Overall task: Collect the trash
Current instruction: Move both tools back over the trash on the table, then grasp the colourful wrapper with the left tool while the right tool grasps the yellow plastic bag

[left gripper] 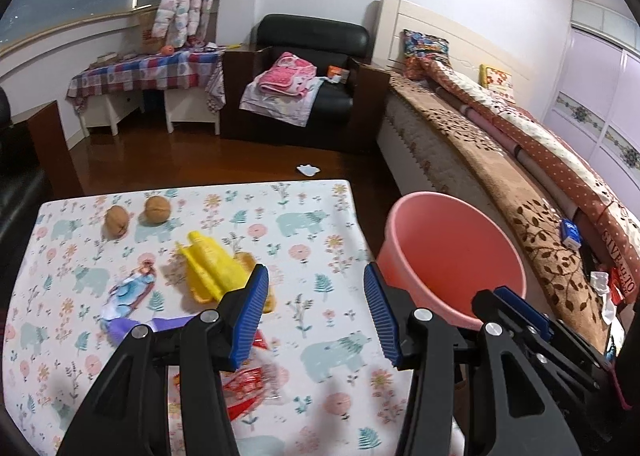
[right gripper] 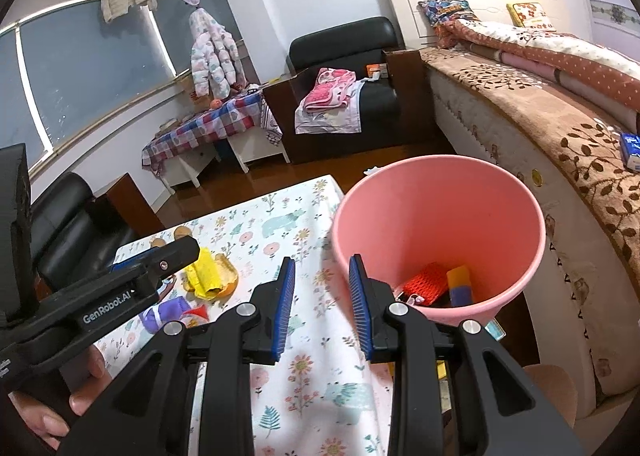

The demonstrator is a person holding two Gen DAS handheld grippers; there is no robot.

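On the worktop [left gripper: 320, 216], with its bear-and-flower cloth, the trash lies toward my left: a crumpled yellow wrapper [left gripper: 212, 264] over something orange, a blue-and-white wrapper [left gripper: 128, 292] beside it, a purple scrap [left gripper: 124, 326] nearer me and a red wrapper [left gripper: 248, 384] nearest of all. Two walnuts [left gripper: 136, 216] sit at the far left edge — I cannot say whether they count as trash. My left tool [left gripper: 316, 308] hovers above the cloth with its jaws wide apart, holding nothing, the yellow wrapper just beside its left finger. My right tool [right gripper: 322, 304] is also parted and empty, by the near rim of the pink bin [right gripper: 440, 192], which stands off the right edge of the worktop, next to the bed [right gripper: 540, 104]. A red piece [right gripper: 426, 282] and a yellow-and-blue piece [right gripper: 460, 288] already lie inside.

I judge the wrappers light, thin and soft — they should crush easily but may slip or spring back. I would pinch the yellow one across its raised folded ridge, not a flat edge, and squeeze fully before lifting.
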